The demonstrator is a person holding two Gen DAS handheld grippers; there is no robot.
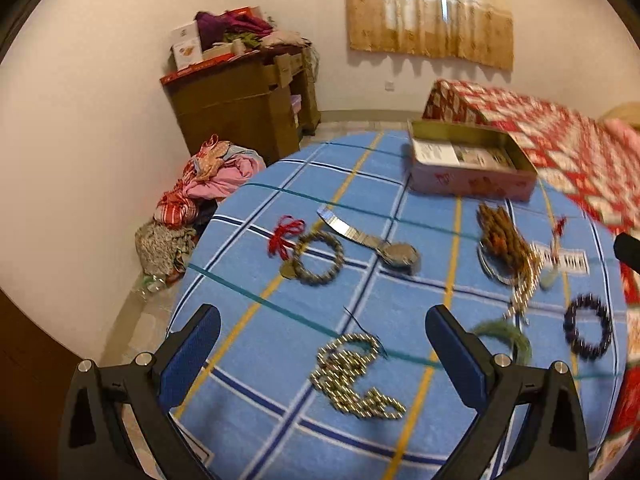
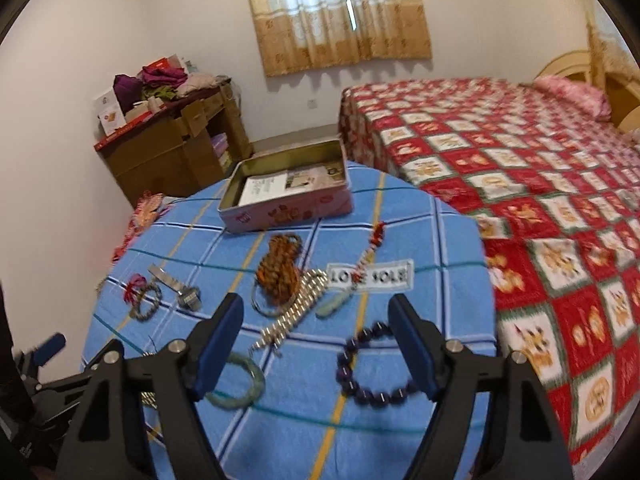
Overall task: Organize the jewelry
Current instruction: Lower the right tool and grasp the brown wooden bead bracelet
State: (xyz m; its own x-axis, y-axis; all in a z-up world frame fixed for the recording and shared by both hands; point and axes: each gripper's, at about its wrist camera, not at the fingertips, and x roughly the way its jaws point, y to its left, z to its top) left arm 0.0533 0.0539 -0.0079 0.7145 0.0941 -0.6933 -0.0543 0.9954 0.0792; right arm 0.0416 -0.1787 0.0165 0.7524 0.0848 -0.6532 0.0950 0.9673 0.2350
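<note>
Jewelry lies spread on a blue plaid cloth (image 1: 280, 432) over a round table. My left gripper (image 1: 322, 340) is open above a gold bead chain (image 1: 352, 376). Beyond it lie a grey bead bracelet with a red cord (image 1: 318, 258) and a silver watch (image 1: 376, 240). My right gripper (image 2: 316, 344) is open, with a dark purple bead bracelet (image 2: 370, 372) just inside its right finger and a green bangle (image 2: 240, 382) by its left finger. A silver bead chain (image 2: 292, 312), brown beads (image 2: 280, 268) and a pendant (image 2: 332, 306) lie ahead. An open pink tin (image 2: 288, 188) stands at the far edge.
A bed with a red patterned quilt (image 2: 540, 200) stands right of the table. A brown cabinet (image 1: 240, 104) piled with clothes stands by the far wall. Clothes (image 1: 208, 184) lie heaped on the floor to the left. A curtained window (image 2: 340, 12) is behind.
</note>
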